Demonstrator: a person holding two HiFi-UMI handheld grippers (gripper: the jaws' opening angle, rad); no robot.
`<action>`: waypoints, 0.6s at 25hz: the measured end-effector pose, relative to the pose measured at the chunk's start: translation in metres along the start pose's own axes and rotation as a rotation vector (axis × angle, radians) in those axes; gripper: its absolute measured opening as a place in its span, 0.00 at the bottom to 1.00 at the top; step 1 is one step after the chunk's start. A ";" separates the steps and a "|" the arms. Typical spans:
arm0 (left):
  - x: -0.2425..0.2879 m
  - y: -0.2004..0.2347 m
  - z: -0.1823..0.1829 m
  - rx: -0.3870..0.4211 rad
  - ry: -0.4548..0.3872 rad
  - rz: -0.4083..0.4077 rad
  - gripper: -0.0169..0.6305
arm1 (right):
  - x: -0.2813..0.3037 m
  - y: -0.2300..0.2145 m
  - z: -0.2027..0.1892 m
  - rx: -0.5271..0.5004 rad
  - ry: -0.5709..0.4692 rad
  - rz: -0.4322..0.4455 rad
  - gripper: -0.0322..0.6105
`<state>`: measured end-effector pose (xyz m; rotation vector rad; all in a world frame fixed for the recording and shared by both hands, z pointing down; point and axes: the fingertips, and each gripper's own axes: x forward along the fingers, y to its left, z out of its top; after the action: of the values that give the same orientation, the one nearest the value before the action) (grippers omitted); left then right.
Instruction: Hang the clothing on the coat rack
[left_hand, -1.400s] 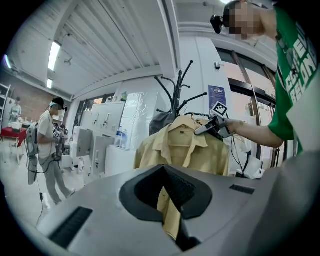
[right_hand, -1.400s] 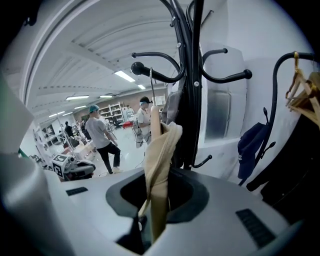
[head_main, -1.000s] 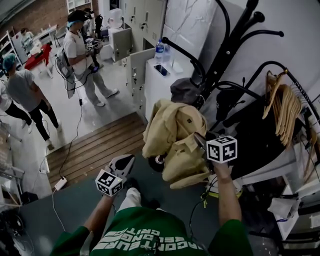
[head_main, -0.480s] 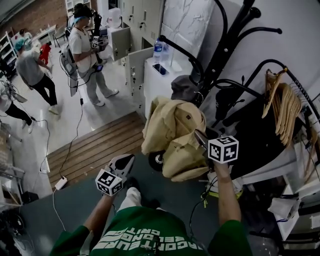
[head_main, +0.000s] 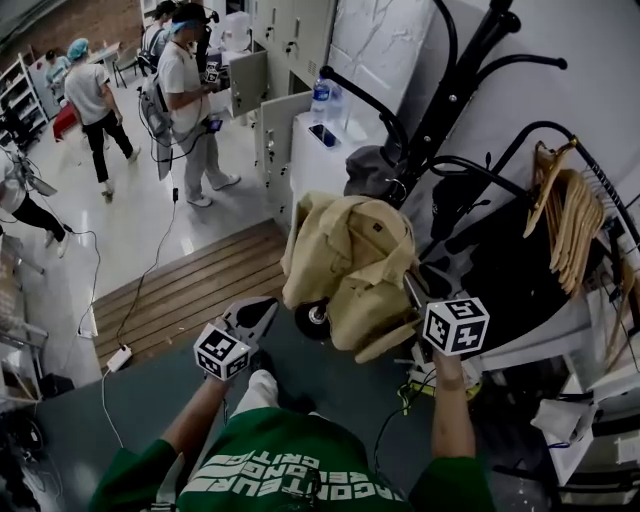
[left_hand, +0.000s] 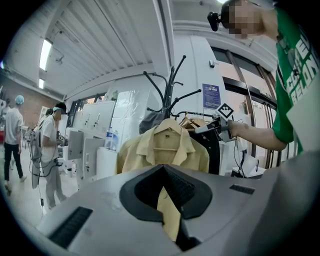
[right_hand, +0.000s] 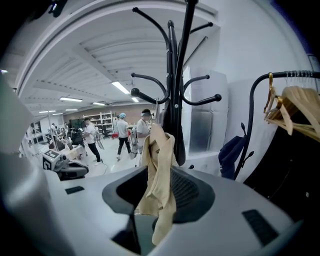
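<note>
Under both tongs lies a grey mat (head_main: 330, 375), and past the left tongs (head_main: 266, 306) it gives way to wooden boards (head_main: 190, 290) and a pale floor where several people (head_main: 190, 95) stand among cables. Beyond the right tongs (head_main: 410, 290) rises a black coat rack (head_main: 452, 95). A white cabinet (head_main: 315, 165) with a bottle (head_main: 318, 100) on it stands to the rack's left, and a clothes rail of wooden hangers (head_main: 570, 215) is off to the right tongs' outer side.

Since a second ago the right tongs have drawn back and down from the shirt (head_main: 350, 265), their jaws have just been opening, and the cloth is no longer caught in them. The person in a blue cap (head_main: 95, 90) has walked to the far end of the room.

The right tongs now gape wide. The shirt shows in line with the gap, but the pads do not press it. The left tongs stand slightly parted and empty, well short of the shirt.

The shirt is tan and collared. It hangs from a low arm of the coat rack, ahead of and between both tongs, with its collar uppermost and its body bunched in folds.
</note>
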<state>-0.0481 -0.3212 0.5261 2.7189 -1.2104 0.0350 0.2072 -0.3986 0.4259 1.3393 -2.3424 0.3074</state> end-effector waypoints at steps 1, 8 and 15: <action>0.003 -0.001 0.003 0.008 0.000 -0.005 0.03 | -0.002 0.002 -0.004 0.000 0.001 0.002 0.27; 0.025 -0.012 0.025 0.069 -0.002 -0.026 0.03 | -0.003 0.020 -0.045 0.023 0.022 0.036 0.27; 0.032 -0.030 0.036 0.082 -0.005 -0.029 0.03 | -0.007 0.040 -0.070 0.053 -0.046 0.057 0.19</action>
<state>-0.0059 -0.3310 0.4897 2.8077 -1.1963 0.0754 0.1933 -0.3452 0.4852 1.3183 -2.4298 0.3621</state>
